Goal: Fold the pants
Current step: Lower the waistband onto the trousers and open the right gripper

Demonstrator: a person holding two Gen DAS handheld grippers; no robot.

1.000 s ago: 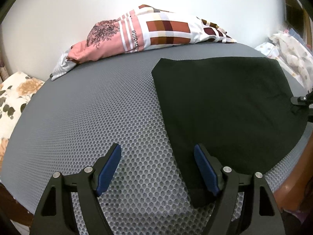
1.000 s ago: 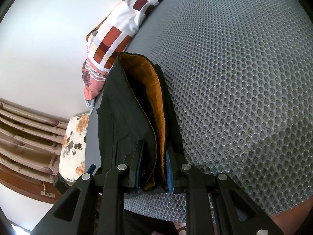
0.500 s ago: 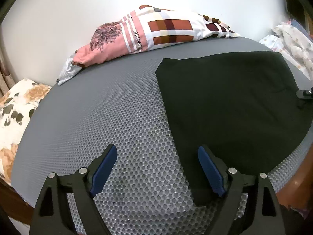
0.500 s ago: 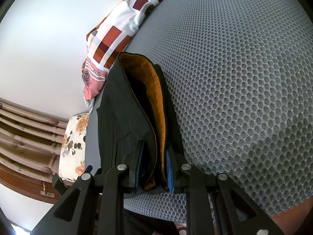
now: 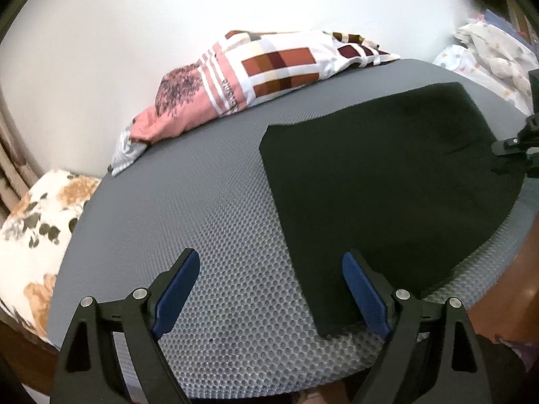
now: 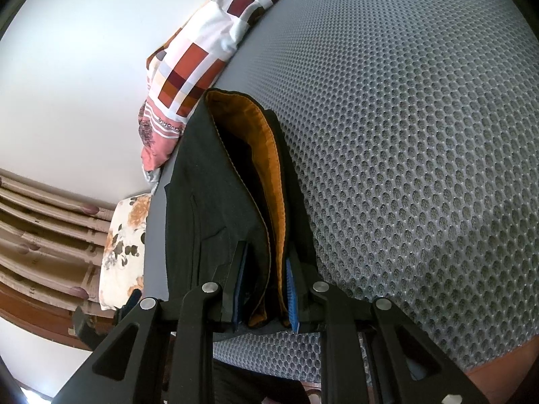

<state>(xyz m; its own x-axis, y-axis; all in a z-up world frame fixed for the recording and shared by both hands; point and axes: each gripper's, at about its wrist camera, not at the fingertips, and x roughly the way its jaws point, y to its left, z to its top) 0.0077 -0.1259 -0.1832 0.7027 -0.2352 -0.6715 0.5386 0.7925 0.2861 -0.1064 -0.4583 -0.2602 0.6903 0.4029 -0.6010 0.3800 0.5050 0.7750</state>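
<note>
The right hand-held gripper (image 5: 518, 148) pokes in at the left wrist view's edge, most of it cut off. The pants' (image 6: 215, 181) near edge is buried between its pads (image 6: 291, 296). In the right wrist view the floral pillow (image 6: 123, 245) is half hidden behind the bed (image 6: 421, 134).

Grey honeycomb-mesh mattress (image 5: 209, 222), bearing folded black pants (image 5: 387, 185) at right, a patchwork pink-and-white pillow (image 5: 256, 77) along the far edge, a floral cushion (image 5: 37, 229) just off the left edge.

Black pants (image 5: 387, 181), apparently folded, orange-lined waistband (image 6: 266, 175)
</note>
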